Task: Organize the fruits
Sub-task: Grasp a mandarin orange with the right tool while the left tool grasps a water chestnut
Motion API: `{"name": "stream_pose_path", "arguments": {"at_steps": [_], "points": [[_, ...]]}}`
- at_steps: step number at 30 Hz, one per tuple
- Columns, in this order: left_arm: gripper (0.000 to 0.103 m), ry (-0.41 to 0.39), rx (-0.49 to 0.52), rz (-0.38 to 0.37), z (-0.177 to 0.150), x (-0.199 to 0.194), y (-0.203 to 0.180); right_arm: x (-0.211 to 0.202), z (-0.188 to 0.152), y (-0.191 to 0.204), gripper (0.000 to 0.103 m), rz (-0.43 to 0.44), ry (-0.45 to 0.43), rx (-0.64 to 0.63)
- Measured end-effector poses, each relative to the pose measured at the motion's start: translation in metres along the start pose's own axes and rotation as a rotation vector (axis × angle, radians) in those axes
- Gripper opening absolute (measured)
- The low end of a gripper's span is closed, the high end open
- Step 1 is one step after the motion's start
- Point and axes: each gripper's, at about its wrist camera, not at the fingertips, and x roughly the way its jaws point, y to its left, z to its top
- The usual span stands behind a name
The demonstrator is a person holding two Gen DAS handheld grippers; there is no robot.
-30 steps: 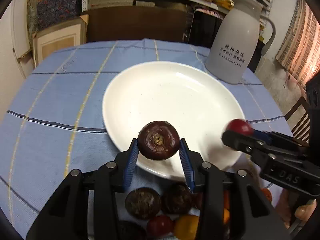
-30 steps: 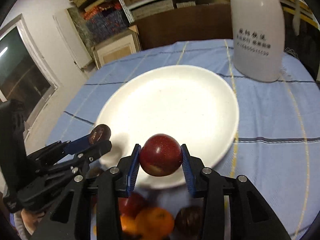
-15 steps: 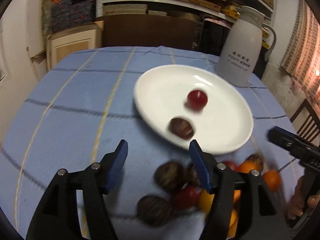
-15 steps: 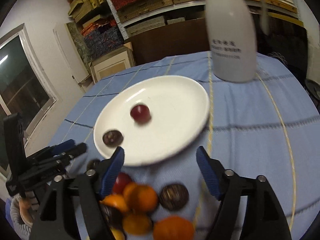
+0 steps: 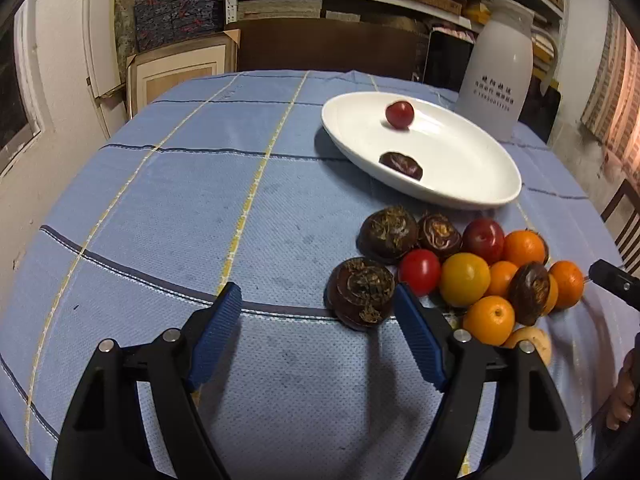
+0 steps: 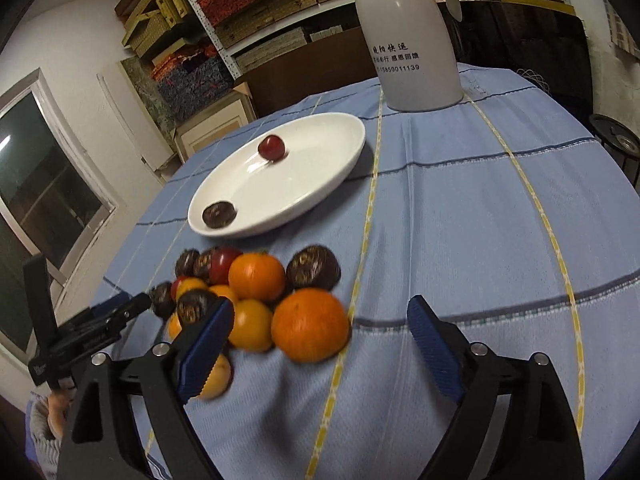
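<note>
A white plate (image 5: 460,168) (image 6: 320,172) holds a red fruit (image 5: 399,114) (image 6: 271,148) and a dark brown water chestnut (image 5: 401,165) (image 6: 218,214). A heap of oranges, red fruits and brown chestnuts (image 5: 460,268) (image 6: 256,292) lies on the cloth in front of the plate. My left gripper (image 5: 318,332) is open and empty, low over the cloth, with a brown chestnut (image 5: 361,293) just inside its right finger. My right gripper (image 6: 320,352) is open and empty, with a large orange (image 6: 311,325) between its fingers' reach.
A white jug (image 5: 500,68) (image 6: 412,36) stands behind the plate. The round table has a blue checked cloth (image 5: 200,200). Shelves and boxes stand behind the table. A chair (image 5: 624,216) is at the right edge.
Both grippers opened and let go of the chestnut and the red fruit, which now lie on the plate. Both grippers pulled back toward the heap of fruit.
</note>
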Motion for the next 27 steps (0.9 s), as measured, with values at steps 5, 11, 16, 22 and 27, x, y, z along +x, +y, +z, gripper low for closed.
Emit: {"name": "stream_pose_path", "arguments": {"at_steps": [5,11,16,22,27], "points": [[0.076,0.036,0.046,0.021,-0.001,0.010,-0.010,0.000,-0.005,0.005,0.089,-0.015,0.008,-0.026],[0.076,0.034,0.104,0.040,0.002,0.019,-0.020,0.008,-0.010,0.013,0.089,-0.056,0.039,-0.082],[0.062,0.072,0.118,-0.003,0.003,0.029,-0.022,0.012,-0.012,0.017,0.089,-0.073,0.054,-0.108],[0.044,0.063,0.143,-0.028,0.002,0.029,-0.028,0.017,-0.016,0.025,0.087,-0.091,0.069,-0.156],[0.044,0.063,0.141,-0.034,0.002,0.029,-0.028,0.023,-0.017,0.027,0.077,-0.100,0.084,-0.178]]}}
